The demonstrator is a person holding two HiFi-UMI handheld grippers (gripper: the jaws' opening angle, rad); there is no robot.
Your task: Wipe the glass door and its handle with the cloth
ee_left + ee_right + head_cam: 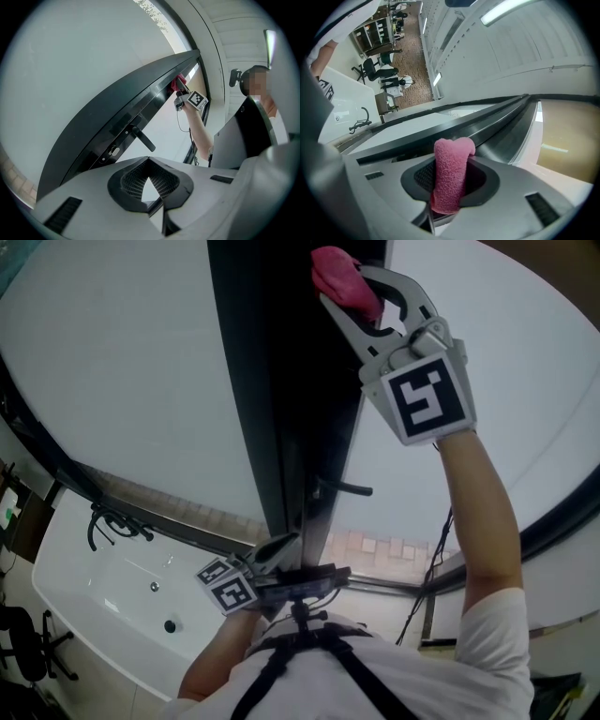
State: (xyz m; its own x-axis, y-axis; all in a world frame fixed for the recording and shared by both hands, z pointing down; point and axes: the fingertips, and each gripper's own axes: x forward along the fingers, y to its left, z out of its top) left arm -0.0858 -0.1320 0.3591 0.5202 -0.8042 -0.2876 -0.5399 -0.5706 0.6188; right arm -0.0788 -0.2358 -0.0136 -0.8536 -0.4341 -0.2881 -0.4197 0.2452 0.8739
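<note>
A tall black door frame [286,399] runs between frosted glass panes [141,362]. High on the frame's right edge, my right gripper [361,296] is shut on a pink cloth [337,277] pressed against the frame. In the right gripper view the rolled pink cloth [451,173] sticks out of the right gripper [450,192] next to the dark frame [487,122]. My left gripper [281,545] is low beside the frame, shut and empty, below the black lever handle [349,488]. The left gripper view shows the handle [143,139] ahead of the left gripper [159,201], apart from it.
A white basin [103,587] with a black tap [112,521] stands at lower left, with office chairs [28,643] beside it. A black cable [436,559] hangs right of the door. More chairs and desks [384,70] fill the room behind.
</note>
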